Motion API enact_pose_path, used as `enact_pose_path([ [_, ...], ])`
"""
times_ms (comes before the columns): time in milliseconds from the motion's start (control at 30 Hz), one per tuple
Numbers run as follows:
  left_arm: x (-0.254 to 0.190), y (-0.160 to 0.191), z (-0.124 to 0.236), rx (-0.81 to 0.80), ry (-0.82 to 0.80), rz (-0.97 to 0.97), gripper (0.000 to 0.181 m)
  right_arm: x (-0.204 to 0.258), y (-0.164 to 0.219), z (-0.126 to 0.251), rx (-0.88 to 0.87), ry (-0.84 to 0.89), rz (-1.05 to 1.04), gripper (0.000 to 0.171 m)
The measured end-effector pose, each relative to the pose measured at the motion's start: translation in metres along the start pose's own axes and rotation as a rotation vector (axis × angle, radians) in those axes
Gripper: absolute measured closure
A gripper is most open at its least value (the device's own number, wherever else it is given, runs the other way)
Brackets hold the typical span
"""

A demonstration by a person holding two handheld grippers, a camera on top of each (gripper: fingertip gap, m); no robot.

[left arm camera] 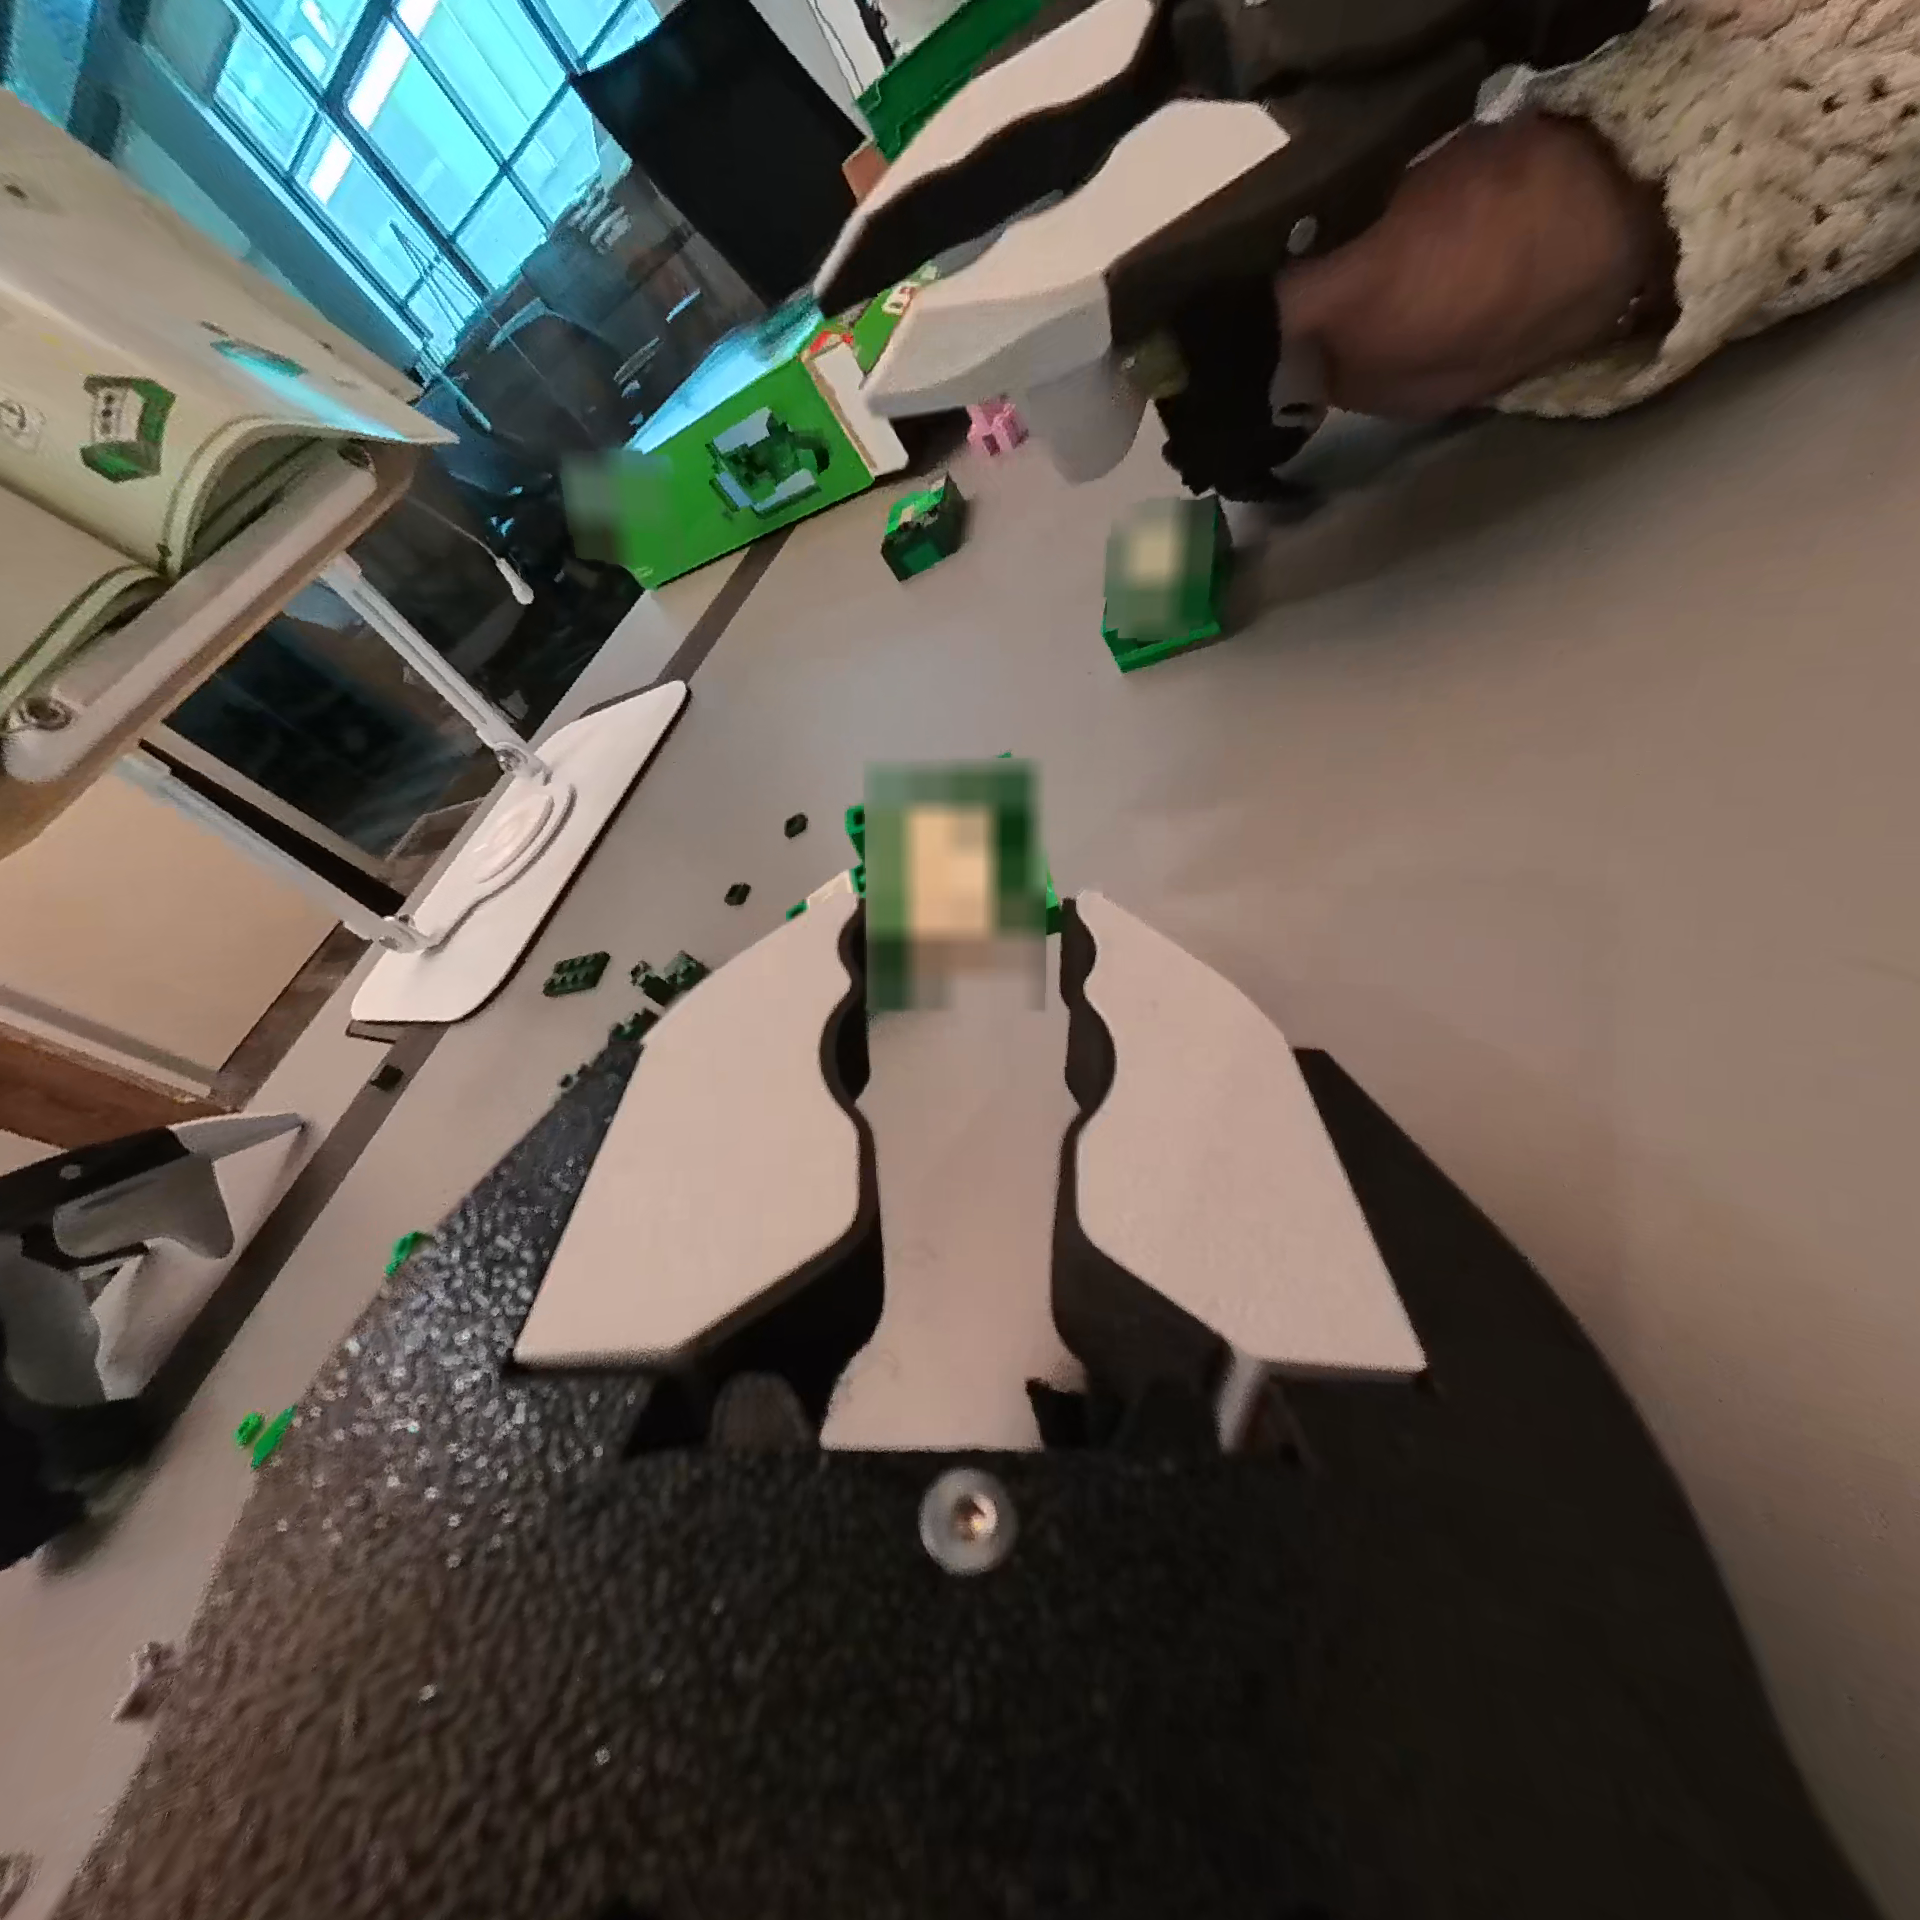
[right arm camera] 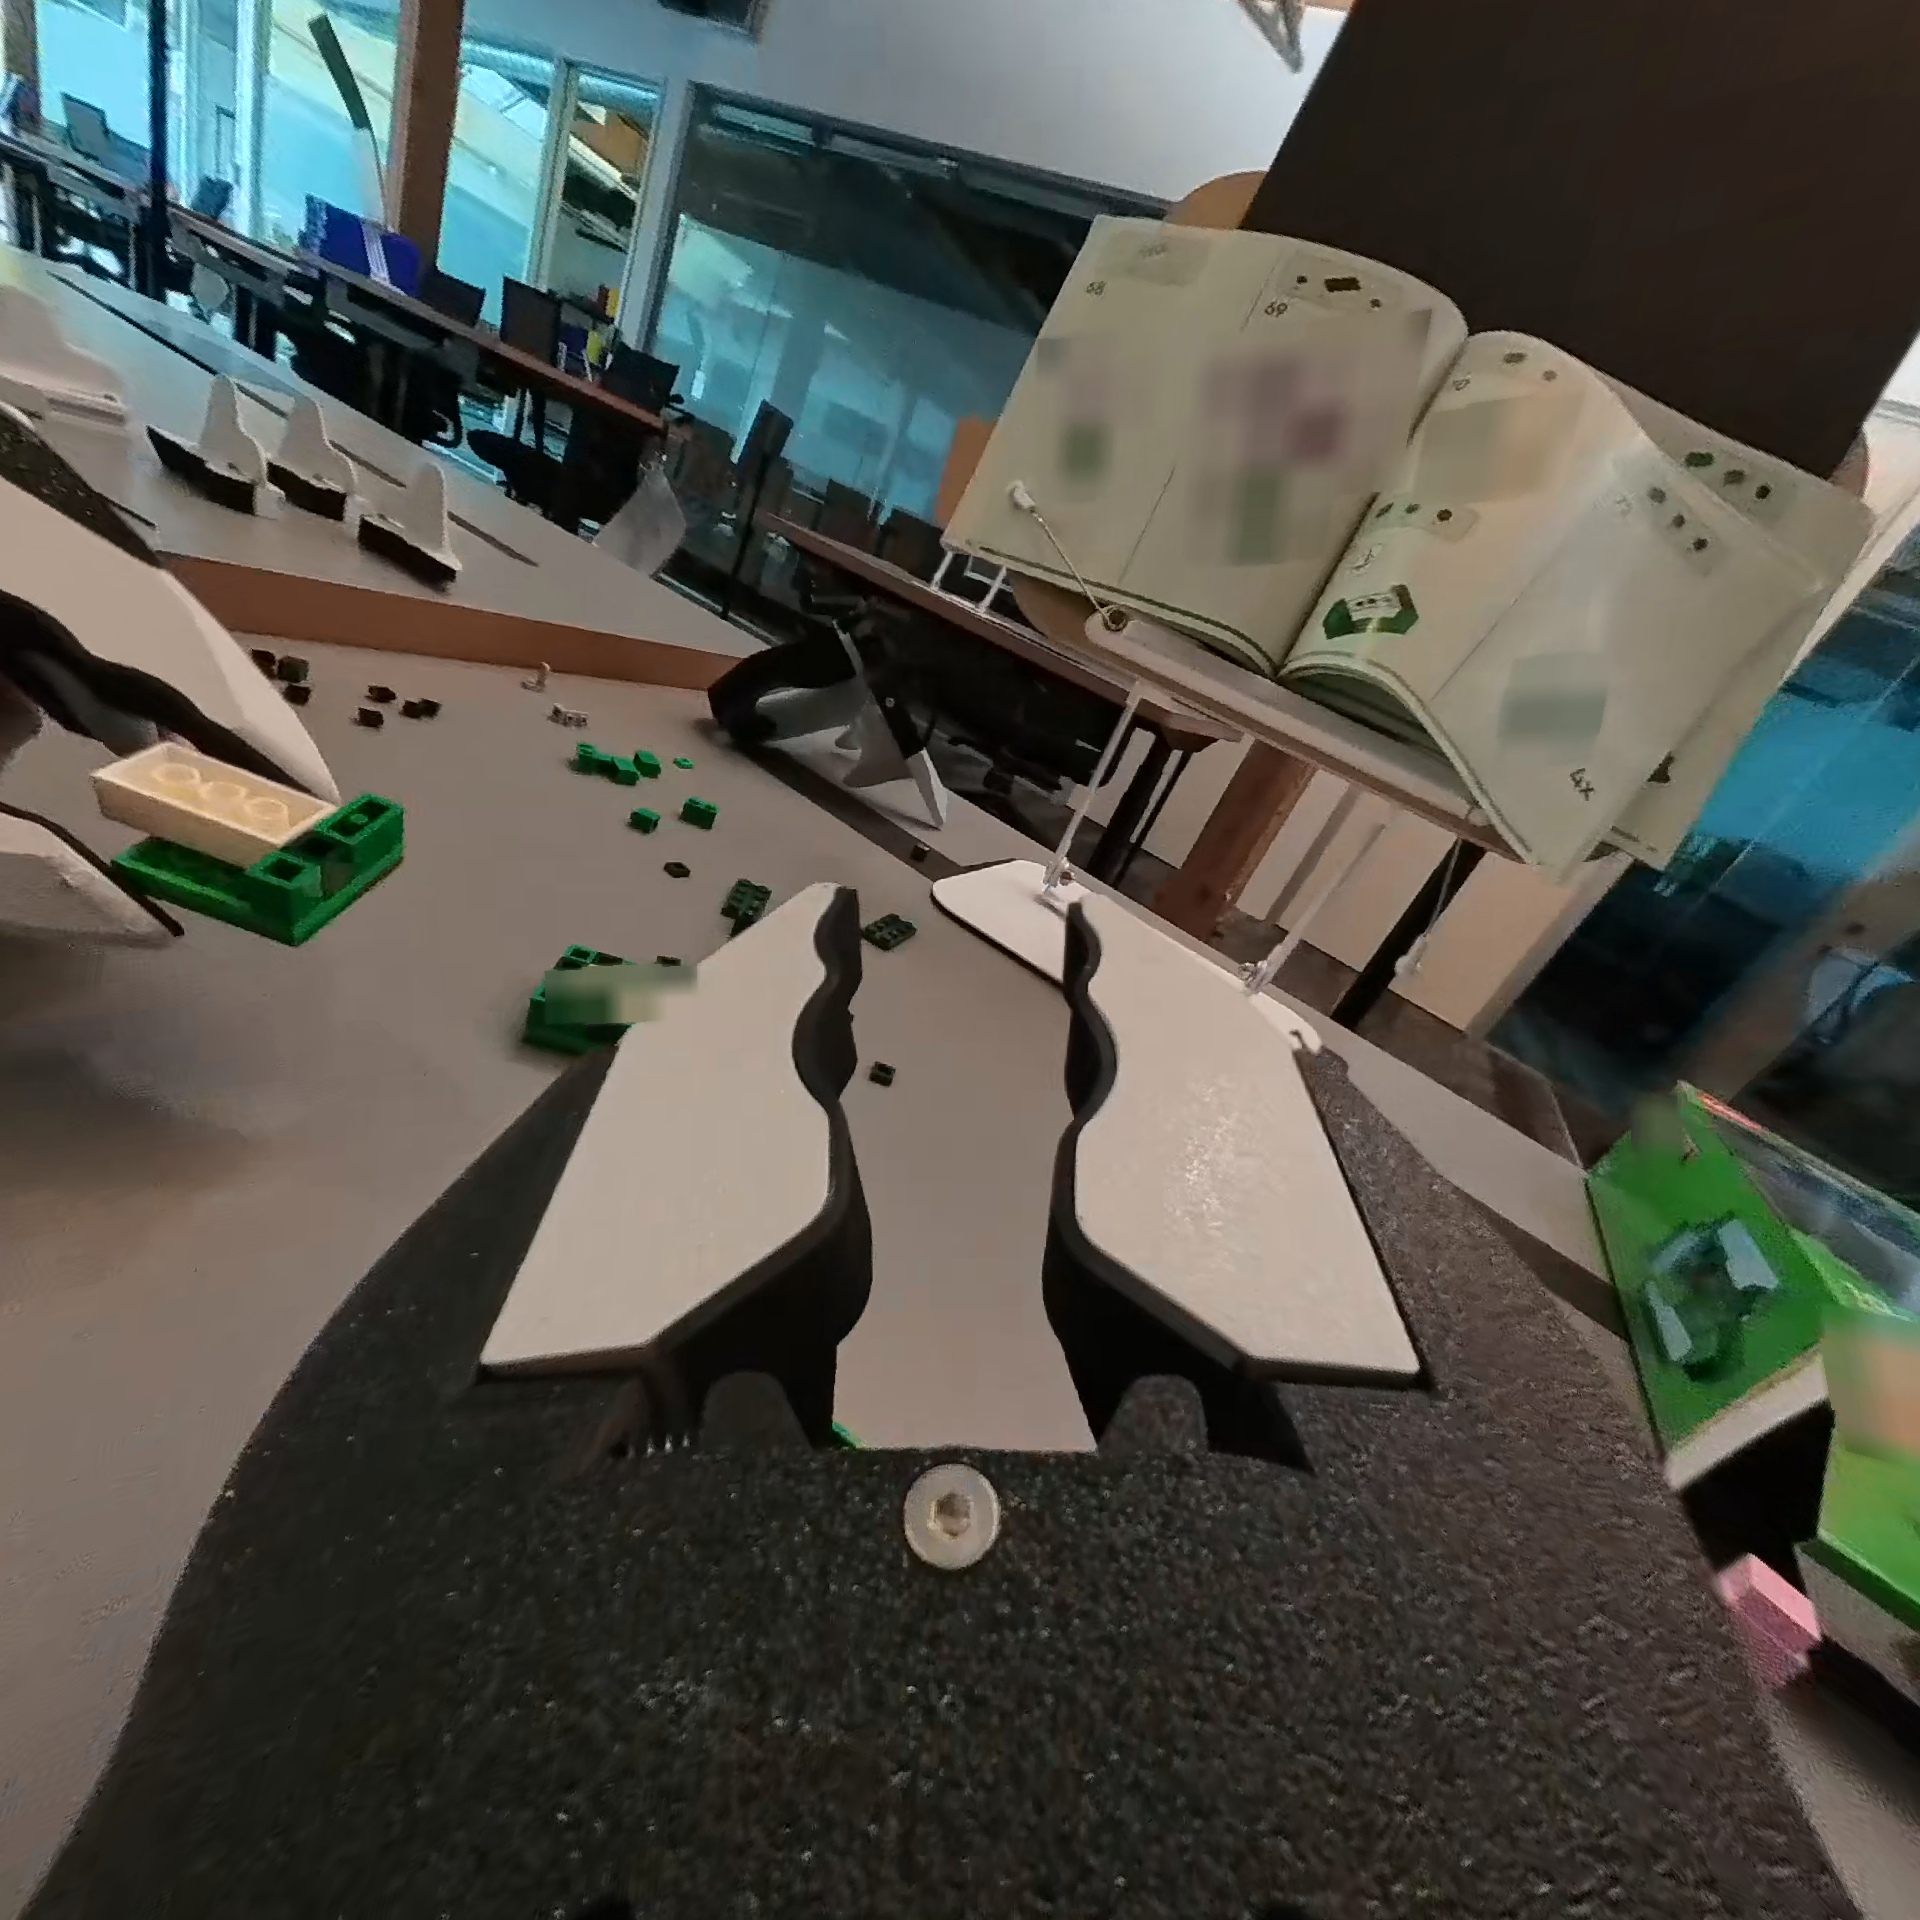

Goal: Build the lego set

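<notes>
My left gripper (left arm camera: pixel 966 899) is shut on a green lego assembly (left arm camera: pixel 956 883) with a white brick on it, held above the grey table. In the right wrist view this gripper (right arm camera: pixel 234 852) shows at the far left, pinching the green base (right arm camera: pixel 281 883) and white brick (right arm camera: pixel 208 810). My right gripper (right arm camera: pixel 958 904) is open and empty over the table. It also shows in the left wrist view (left arm camera: pixel 854 341), held by a hand at the top right. A second green assembly (left arm camera: pixel 1164 592) stands on the table below it.
An open instruction booklet (right arm camera: pixel 1351 499) rests on a stand with a white base (right arm camera: pixel 1008 904). Loose green and dark bricks (right arm camera: pixel 644 769) are scattered about. A green box (left arm camera: pixel 758 468), a small dark green build (left arm camera: pixel 925 535) and a pink piece (left arm camera: pixel 997 426) lie farther off. A spare gripper (left arm camera: pixel 104 1247) lies at the table edge.
</notes>
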State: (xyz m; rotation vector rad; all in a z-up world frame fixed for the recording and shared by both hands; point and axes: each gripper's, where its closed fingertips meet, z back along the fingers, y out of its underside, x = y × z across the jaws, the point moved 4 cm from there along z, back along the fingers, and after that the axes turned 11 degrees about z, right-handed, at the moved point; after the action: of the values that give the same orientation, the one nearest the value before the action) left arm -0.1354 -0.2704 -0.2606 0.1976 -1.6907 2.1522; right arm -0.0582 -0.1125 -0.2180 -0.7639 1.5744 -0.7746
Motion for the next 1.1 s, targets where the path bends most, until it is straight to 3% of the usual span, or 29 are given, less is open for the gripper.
enact_pose_path([
  [700, 0.001, 0.001, -0.001, -0.004, -0.009, 0.014, 0.147, 0.007, 0.003, -0.004, 0.035, -0.01, 0.097, 0.148],
  [800, 0.011, 0.002, 0.001, 0.001, -0.128, -0.002, 0.147, 0.009, 0.002, -0.005, 0.026, -0.026, 0.096, 0.149],
  [967, 0.043, 0.002, 0.019, -0.005, -0.478, 0.031, 0.147, 0.01, -0.001, -0.007, -0.021, -0.059, 0.053, 0.152],
  [1100, 0.041, 0.001, 0.028, 0.017, -0.606, 0.092, 0.147, 0.012, -0.006, -0.005, -0.078, -0.091, 0.019, 0.153],
])
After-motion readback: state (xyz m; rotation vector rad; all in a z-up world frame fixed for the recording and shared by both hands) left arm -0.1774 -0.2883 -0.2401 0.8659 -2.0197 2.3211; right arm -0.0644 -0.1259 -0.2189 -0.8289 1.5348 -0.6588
